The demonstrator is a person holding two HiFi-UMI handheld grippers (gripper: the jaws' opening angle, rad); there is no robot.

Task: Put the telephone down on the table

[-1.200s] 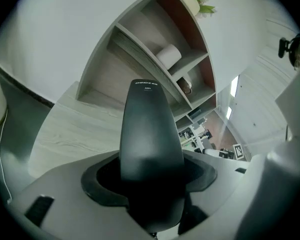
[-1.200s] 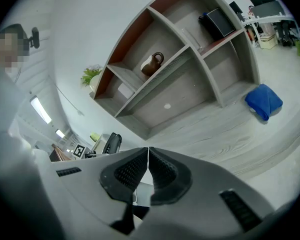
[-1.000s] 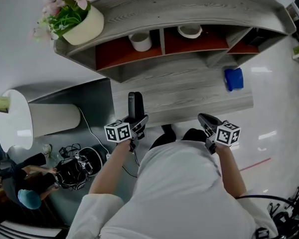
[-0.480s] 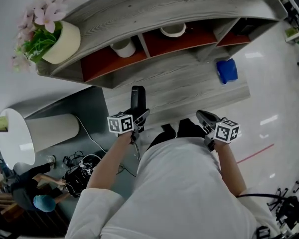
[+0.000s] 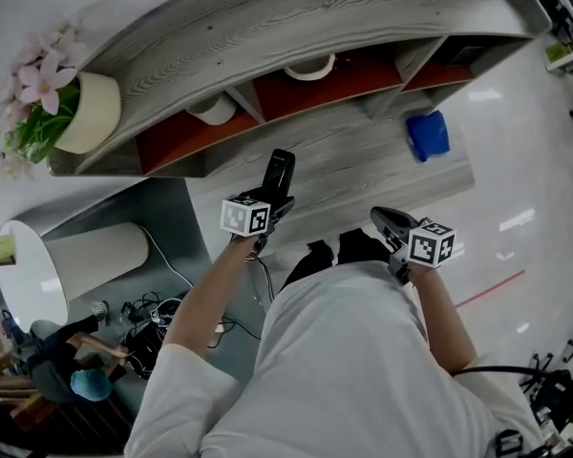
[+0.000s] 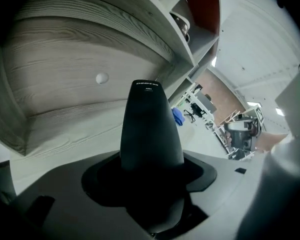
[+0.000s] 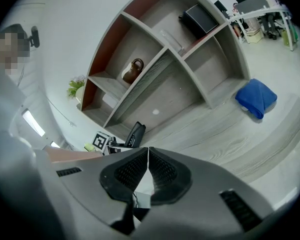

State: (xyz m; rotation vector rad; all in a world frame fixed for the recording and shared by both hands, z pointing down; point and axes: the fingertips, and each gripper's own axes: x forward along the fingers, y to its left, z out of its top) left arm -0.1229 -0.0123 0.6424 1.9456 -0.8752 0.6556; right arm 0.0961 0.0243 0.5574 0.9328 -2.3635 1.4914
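A black telephone handset (image 5: 279,175) sticks out of my left gripper (image 5: 271,208), whose jaws are shut on its lower end. In the head view it hangs tilted over the near left part of the grey wooden table (image 5: 363,175). The left gripper view shows the telephone (image 6: 150,129) rising between the jaws, with the table top (image 6: 65,99) behind it. My right gripper (image 5: 388,221) hovers at the table's near edge, shut and empty; its pads (image 7: 162,171) meet in the right gripper view, which also catches the telephone (image 7: 135,133) off to the left.
A curved grey shelf unit (image 5: 267,27) with red-backed compartments stands at the table's back, holding a cup (image 5: 213,110) and a bowl (image 5: 310,67). A blue cloth (image 5: 427,135) lies on the table's right. A flower pot (image 5: 72,113) sits on the shelf's left end. A round white table (image 5: 24,275) stands at the left.
My left gripper has carried the telephone forward and rightward over the table and rolled it, so the handset now leans right. The right gripper has shifted slightly.
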